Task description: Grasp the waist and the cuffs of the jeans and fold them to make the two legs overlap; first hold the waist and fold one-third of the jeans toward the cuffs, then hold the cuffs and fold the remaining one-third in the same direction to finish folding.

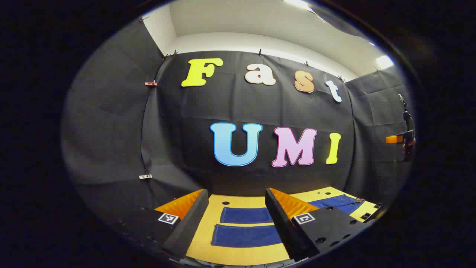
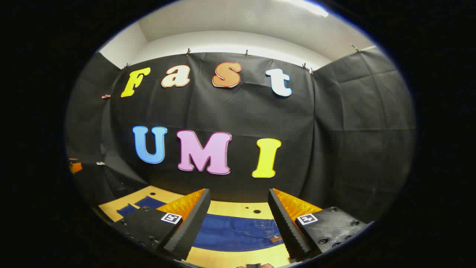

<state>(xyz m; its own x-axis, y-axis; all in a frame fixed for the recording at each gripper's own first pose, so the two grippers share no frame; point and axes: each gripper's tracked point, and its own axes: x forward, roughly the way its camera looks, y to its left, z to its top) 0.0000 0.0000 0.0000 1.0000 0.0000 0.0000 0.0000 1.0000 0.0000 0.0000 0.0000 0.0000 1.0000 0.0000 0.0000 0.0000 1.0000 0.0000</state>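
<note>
Black cloth wall [image 1: 260, 111] all around the booth, white wall and ceiling above it, and a yellow wooden table [image 1: 238, 257] down at the bottom of both views with a few small dark holes in it.

The jeans [image 1: 245, 234] are lying flat on that table, dark blue denim, unfolded as far as I can see. In the left gripper view you get the 2 legs side by side with a strip of yellow table between them, the cuffs ending right between the fingers. Off to the right in that same view the denim carries on toward the waist end. In the right gripper view the jeans [image 2: 238, 232] show their upper part, with a pocket and a little brown patch visible, so that gripper is over the waist end.

Left gripper [image 1: 238, 223]: jaws spread wide, nothing between them, orange-backed black fingers hanging above the cuffs and not touching the fabric from what I can tell.

Right gripper [image 2: 238, 223]: same deal, wide apart and holding nothing, hovering above the waist area with the denim showing in the gap.

At the far right edge of the left gripper view there's a bit of orange and black kit [image 1: 403, 138] against the cloth, too small and warped to say what it is.
</note>
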